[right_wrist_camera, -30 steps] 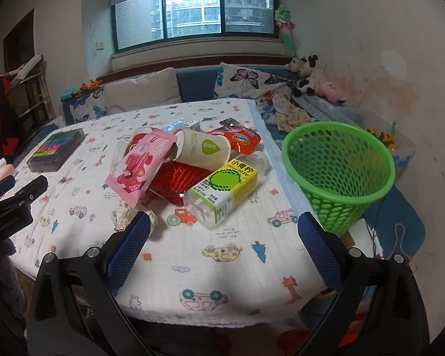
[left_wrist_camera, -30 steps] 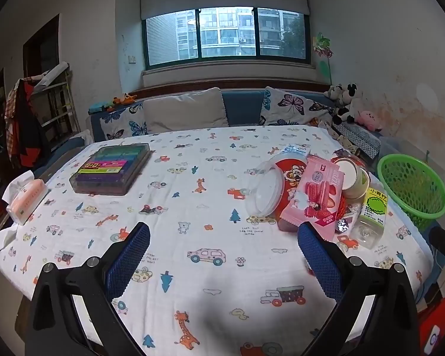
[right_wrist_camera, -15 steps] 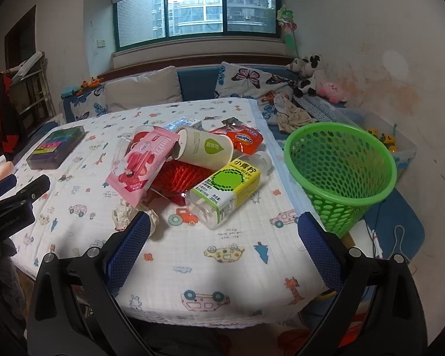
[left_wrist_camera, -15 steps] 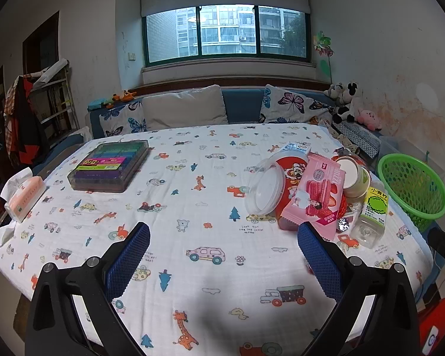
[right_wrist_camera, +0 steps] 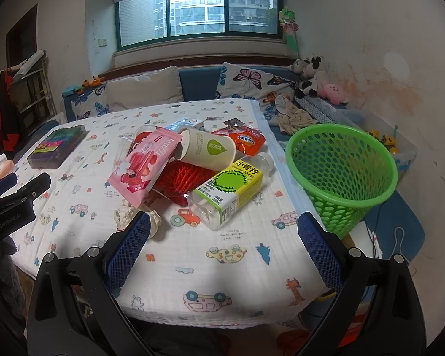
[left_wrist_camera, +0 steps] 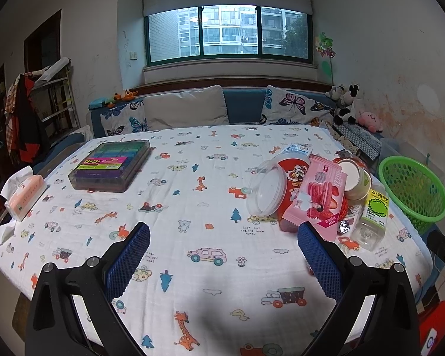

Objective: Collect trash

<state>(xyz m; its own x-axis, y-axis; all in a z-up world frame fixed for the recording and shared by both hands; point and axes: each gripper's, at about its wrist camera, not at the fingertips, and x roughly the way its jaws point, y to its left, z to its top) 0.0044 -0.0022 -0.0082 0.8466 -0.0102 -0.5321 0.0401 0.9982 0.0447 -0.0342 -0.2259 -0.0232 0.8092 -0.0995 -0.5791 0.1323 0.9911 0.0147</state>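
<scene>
Roughly, largest first:
Table (right_wrist_camera: 252, 255): trash pile at its right side.
Basket (right_wrist_camera: 341, 172): green, right of the table edge, well apart from both grippers.
Bottle (right_wrist_camera: 228, 190): nearest, stiff, light, likely slippery; grip across the labelled middle.
Cup (right_wrist_camera: 207, 149): crushable; pinch gently.
Pink packet (right_wrist_camera: 145, 163): soft, crinkly; take an edge.
Right hand-held gripper (right_wrist_camera: 222, 246): wide, empty.
Left hand-held gripper (left_wrist_camera: 222, 252): wide, empty.

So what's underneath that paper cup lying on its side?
The paper cup rests on a red spiky mesh, with its rim against the pink wafer packet. Whatever lies deeper beneath is covered.
</scene>
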